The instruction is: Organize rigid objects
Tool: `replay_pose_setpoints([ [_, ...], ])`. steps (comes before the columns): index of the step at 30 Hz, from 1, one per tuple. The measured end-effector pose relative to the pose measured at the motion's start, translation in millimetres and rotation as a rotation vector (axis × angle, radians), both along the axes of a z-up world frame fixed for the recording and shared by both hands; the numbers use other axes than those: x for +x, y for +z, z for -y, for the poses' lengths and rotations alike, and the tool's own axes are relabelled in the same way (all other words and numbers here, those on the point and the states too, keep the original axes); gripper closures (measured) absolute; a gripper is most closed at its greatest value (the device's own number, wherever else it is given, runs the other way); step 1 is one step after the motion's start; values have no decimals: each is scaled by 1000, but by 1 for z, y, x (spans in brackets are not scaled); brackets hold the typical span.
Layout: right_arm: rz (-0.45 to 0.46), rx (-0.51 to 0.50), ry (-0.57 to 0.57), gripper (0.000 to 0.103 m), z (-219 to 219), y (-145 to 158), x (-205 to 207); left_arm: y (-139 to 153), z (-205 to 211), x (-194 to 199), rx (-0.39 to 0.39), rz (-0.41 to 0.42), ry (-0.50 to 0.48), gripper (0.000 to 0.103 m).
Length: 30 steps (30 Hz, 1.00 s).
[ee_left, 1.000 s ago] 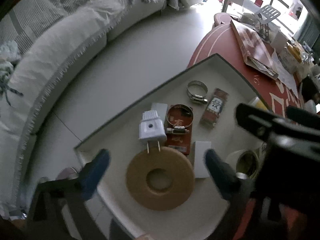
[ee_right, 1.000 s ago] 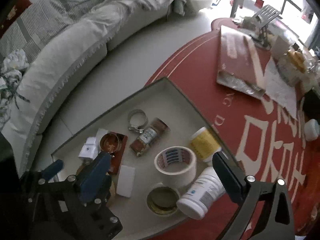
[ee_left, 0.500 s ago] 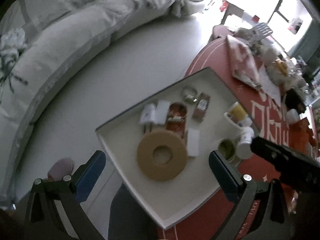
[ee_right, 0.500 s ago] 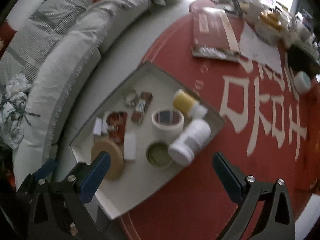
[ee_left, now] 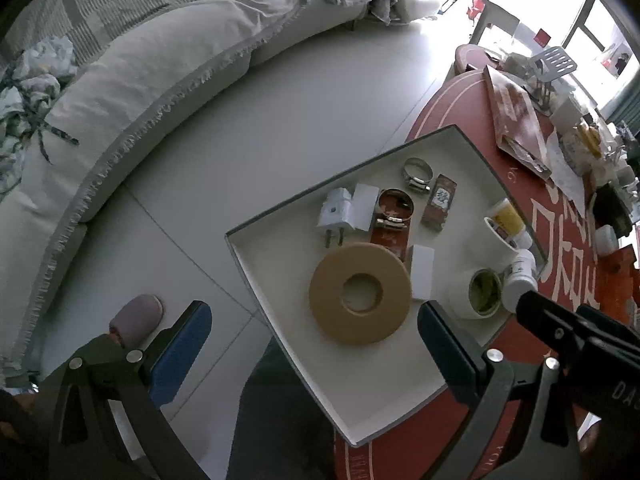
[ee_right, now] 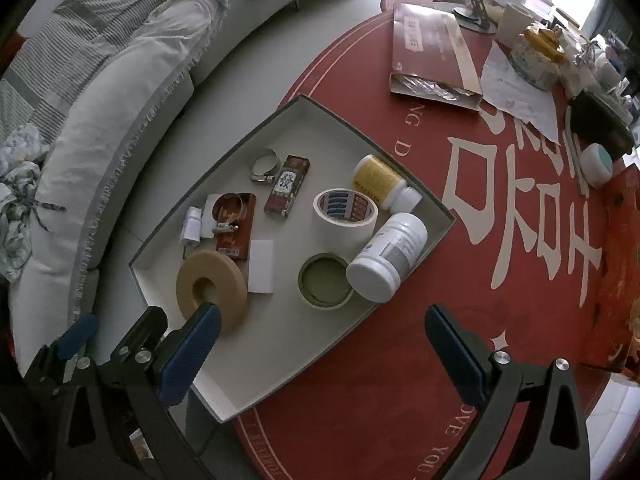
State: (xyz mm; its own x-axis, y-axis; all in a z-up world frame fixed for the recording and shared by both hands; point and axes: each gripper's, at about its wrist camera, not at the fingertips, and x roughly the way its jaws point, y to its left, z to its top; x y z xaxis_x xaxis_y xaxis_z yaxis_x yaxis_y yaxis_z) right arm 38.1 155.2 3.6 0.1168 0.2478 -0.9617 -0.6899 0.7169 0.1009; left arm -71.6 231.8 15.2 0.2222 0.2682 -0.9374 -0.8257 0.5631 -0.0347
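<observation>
Both grippers hover above the tray (ee_right: 436,208) at the red table's (ee_right: 400,380) edge, holding nothing. The left gripper's (ee_left: 316,336) fingers are spread wide, as are the right gripper's (ee_right: 320,336). The tan tape ring (ee_right: 212,288) lies near the tray's near-left edge, the white bottle (ee_right: 386,258) against its right wall.

The tray (ee_right: 436,204) sits on the table (ee_right: 520,280), near its left edge. In the tray: tape disc (ee_right: 212,286) near-left, plug (ee_right: 191,229) behind it, two bottles (ee_right: 386,262) right, hose clamp (ee_right: 265,166) far, sofa (ee_right: 120,92) beyond.
</observation>
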Motion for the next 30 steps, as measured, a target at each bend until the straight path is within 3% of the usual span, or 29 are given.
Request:
replay_pose_setpoints([
  [30, 7, -34, 3, 1, -6, 0, -6, -2, 2, -2, -6, -32, -18, 0],
])
